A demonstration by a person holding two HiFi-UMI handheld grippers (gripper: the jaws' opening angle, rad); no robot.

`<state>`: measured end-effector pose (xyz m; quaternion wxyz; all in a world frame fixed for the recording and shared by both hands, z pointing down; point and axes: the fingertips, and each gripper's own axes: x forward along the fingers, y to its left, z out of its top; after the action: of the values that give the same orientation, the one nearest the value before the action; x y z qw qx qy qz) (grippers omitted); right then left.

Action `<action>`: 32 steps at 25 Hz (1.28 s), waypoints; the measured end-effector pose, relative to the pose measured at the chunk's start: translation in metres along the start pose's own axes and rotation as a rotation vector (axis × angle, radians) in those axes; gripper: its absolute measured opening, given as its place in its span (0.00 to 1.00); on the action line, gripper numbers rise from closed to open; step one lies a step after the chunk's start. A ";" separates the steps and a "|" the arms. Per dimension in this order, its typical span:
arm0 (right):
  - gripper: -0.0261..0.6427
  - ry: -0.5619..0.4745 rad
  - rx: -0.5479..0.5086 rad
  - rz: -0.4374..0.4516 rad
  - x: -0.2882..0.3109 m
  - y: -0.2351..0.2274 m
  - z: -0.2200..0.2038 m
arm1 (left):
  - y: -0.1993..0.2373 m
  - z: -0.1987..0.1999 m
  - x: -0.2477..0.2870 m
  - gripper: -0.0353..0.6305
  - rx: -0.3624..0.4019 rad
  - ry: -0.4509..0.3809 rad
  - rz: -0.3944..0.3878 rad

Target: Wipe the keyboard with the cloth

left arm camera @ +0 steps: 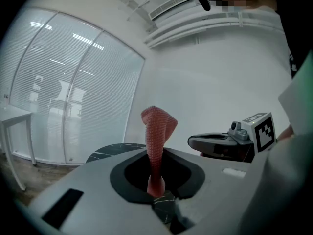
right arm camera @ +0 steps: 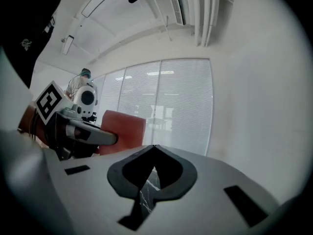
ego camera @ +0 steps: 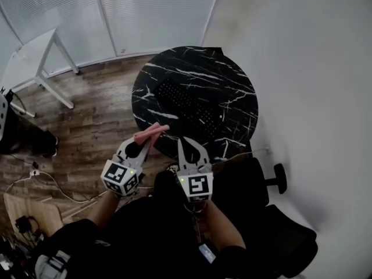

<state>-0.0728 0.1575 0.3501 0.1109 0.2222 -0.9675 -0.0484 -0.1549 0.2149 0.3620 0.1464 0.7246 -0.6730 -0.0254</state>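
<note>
A black keyboard [ego camera: 189,106] lies diagonally on the round black marble table [ego camera: 232,77]. My left gripper [ego camera: 146,143] is held just short of the table's near edge, shut on a pink cloth [ego camera: 151,133] that sticks out past its tips. In the left gripper view the cloth [left arm camera: 157,129] stands up between the jaws of the left gripper [left arm camera: 158,163]. My right gripper [ego camera: 190,146] hovers beside it to the right, over the table's near rim. In the right gripper view, the jaw tips of the right gripper [right arm camera: 154,147] meet with nothing between them. Neither gripper touches the keyboard.
A white desk [ego camera: 35,54] stands at the upper left on the wood floor. Cables [ego camera: 35,179] lie on the floor at the left. A black office chair [ego camera: 273,214] sits at the lower right. A white wall runs along the right, blinds along the back.
</note>
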 end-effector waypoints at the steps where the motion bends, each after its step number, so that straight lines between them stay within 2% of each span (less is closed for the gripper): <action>1: 0.03 -0.006 0.016 -0.010 0.009 -0.011 0.001 | 0.006 0.003 0.013 0.09 0.005 0.010 -0.007; 9: 0.03 0.021 0.112 -0.081 0.064 -0.105 -0.016 | 0.055 0.009 0.120 0.09 0.016 0.149 -0.021; 14: 0.03 0.096 0.184 -0.129 0.079 -0.145 -0.063 | 0.079 -0.003 0.175 0.09 0.045 0.236 -0.015; 17: 0.03 0.133 0.226 -0.138 0.091 -0.146 -0.083 | 0.100 -0.006 0.196 0.09 0.039 0.275 -0.004; 23: 0.03 0.188 0.262 -0.146 0.127 -0.143 -0.102 | 0.152 -0.015 0.231 0.09 0.095 0.371 0.008; 28: 0.03 0.251 0.305 -0.201 0.163 -0.132 -0.126 | 0.202 -0.024 0.259 0.09 0.193 0.442 -0.021; 32: 0.03 0.317 0.380 -0.248 0.188 -0.112 -0.148 | 0.239 -0.042 0.275 0.09 0.209 0.524 -0.064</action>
<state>-0.1561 -0.0321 0.5144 0.2107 0.3608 -0.8950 0.1561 -0.3513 -0.0606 0.5048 0.2391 0.7385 -0.5878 0.2278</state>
